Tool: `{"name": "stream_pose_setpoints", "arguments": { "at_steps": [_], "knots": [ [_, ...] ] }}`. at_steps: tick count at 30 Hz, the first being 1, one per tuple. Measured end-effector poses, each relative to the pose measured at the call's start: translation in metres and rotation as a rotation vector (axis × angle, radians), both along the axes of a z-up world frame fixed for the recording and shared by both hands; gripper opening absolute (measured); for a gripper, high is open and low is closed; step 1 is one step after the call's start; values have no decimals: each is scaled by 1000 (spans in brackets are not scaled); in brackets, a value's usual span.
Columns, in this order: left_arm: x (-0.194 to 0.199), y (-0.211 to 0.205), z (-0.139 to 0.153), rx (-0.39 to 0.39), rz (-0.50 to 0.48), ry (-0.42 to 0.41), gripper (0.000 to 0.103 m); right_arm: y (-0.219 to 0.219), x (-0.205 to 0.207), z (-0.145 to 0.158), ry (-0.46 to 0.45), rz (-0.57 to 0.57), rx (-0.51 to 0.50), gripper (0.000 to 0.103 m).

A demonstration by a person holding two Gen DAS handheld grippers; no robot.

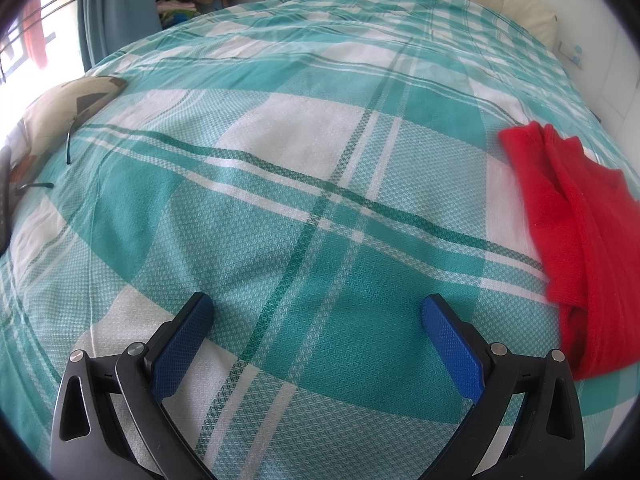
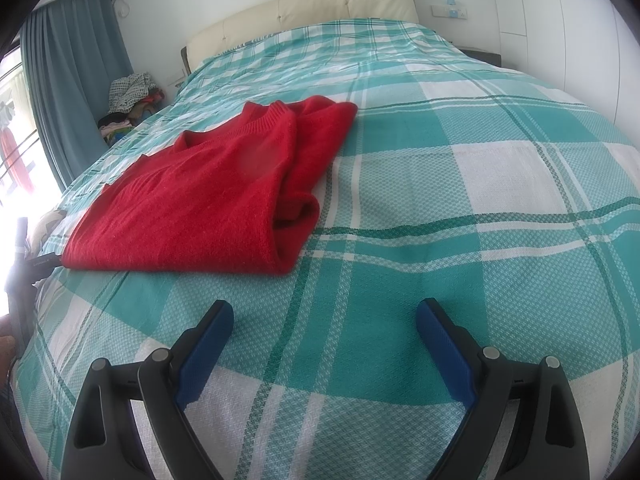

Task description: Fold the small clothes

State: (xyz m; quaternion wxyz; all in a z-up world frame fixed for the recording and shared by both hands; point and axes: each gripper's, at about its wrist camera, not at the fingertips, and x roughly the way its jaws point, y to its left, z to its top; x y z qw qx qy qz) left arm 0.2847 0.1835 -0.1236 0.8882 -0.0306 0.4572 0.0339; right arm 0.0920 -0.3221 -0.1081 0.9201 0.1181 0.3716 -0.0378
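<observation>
Garment: red knitted sweater (image 2: 208, 196), seen folded into a flat stack on the teal-and-white checked bedspread (image 2: 440, 208), ahead-left of the right gripper (image 2: 325, 310).
Grippers: right and left gripper (image 1: 317, 304) both held spread apart, nothing gripped.
Progress: folding judged largely done; perhaps only tidying left.

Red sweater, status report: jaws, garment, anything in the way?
Left gripper open, empty. Right gripper open, empty. Red sweater lies folded on the plaid bedspread, untouched. Nothing between jaws and garment.
</observation>
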Motion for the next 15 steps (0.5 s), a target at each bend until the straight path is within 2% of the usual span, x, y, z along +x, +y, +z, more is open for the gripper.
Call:
{"name": "stream_pose_setpoints", "arguments": {
  "at_steps": [15],
  "knots": [
    [0, 0, -1, 6, 15, -5, 103, 1, -1, -1, 8, 0, -6, 93]
  ]
}}
